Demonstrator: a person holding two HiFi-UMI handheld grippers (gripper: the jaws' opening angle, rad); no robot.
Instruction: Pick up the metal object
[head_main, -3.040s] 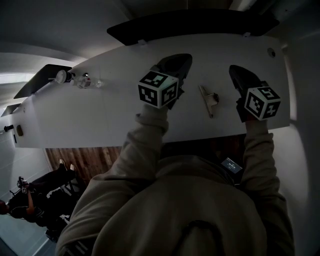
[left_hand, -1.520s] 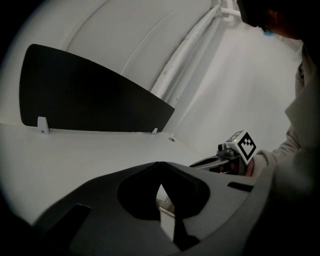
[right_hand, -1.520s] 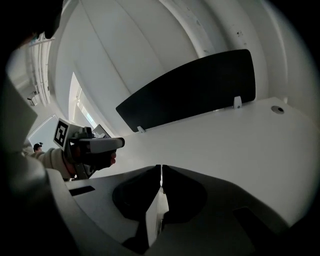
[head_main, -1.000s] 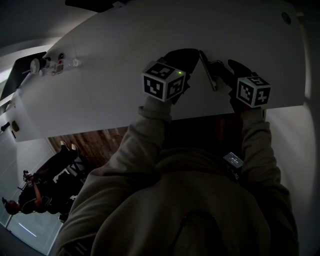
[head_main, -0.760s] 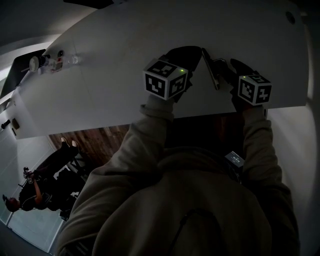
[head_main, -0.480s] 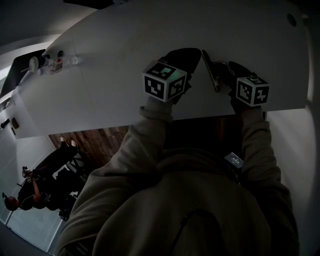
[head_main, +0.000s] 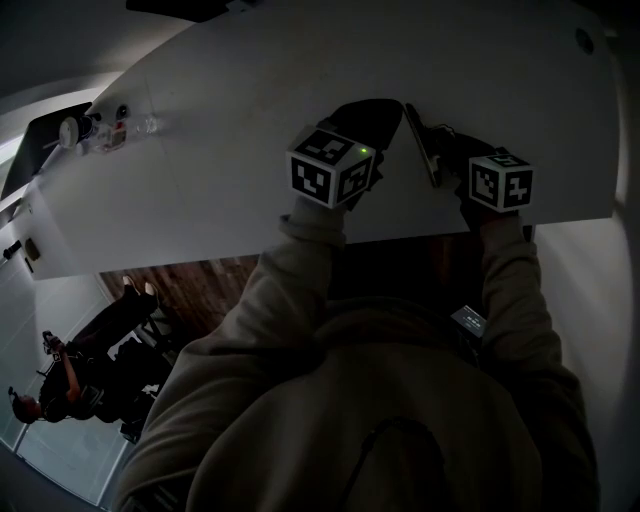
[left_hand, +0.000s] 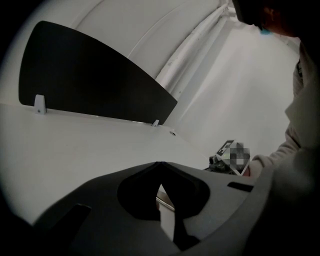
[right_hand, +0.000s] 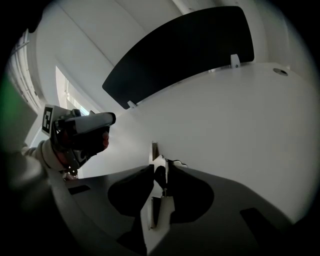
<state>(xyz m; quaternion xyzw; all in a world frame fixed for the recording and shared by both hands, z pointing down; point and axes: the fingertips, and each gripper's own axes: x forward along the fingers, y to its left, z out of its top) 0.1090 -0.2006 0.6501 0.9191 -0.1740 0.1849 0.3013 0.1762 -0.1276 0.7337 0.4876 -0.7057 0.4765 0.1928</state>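
Metal object gripped by right claw, jaws just closed in on it, on white tabletop. Left claw clenched, empty.

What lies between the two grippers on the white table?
The metal object, seen in the head view between the left gripper and right gripper. In the right gripper view that gripper's jaws, which have just been closing, pinch it.

Metal object on the table, between left hand-held gripper and right hand-held gripper, small items far left
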